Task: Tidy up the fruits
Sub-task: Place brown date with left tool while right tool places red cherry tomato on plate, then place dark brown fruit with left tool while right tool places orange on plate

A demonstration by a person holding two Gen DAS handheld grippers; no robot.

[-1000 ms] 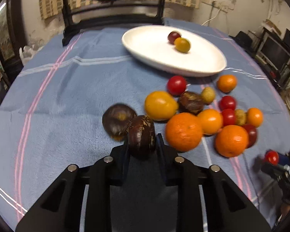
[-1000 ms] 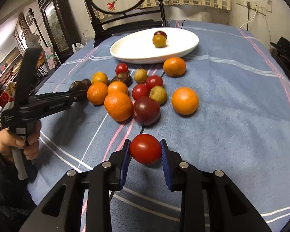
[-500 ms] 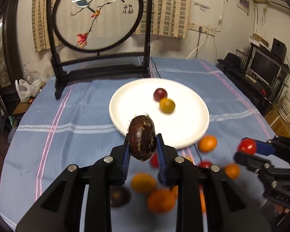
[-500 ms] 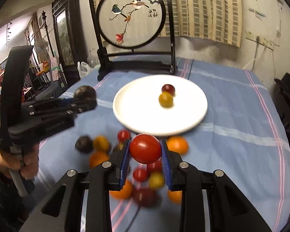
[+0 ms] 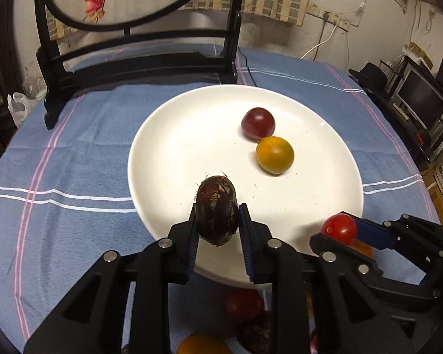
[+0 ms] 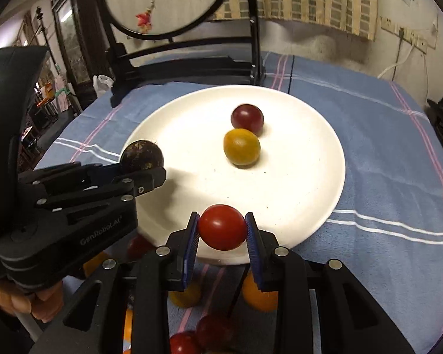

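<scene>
**Two fruits held over the white plate**

The left hand-held gripper (image 5: pixel 217 230) was clamped on a dark brown, rough-skinned fruit (image 5: pixel 217 209) above the near part of the white plate (image 5: pixel 168 159). The right hand-held gripper (image 6: pixel 221 236) had a red tomato (image 6: pixel 222 226) between its pads; its jaws had just been easing apart, pads at the tomato's sides. A dark red fruit (image 5: pixel 257 123) and a yellow-orange one (image 5: pixel 274 155) lay touching on the plate. More fruit lay on the blue-clothed surface (image 5: pixel 73 162) near the plate's near rim.

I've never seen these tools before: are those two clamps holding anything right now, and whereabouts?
Yes. The left gripper pinches a dark brown, rough-skinned round fruit by its sides. The right gripper pinches a shiny red tomato by its sides.
</scene>
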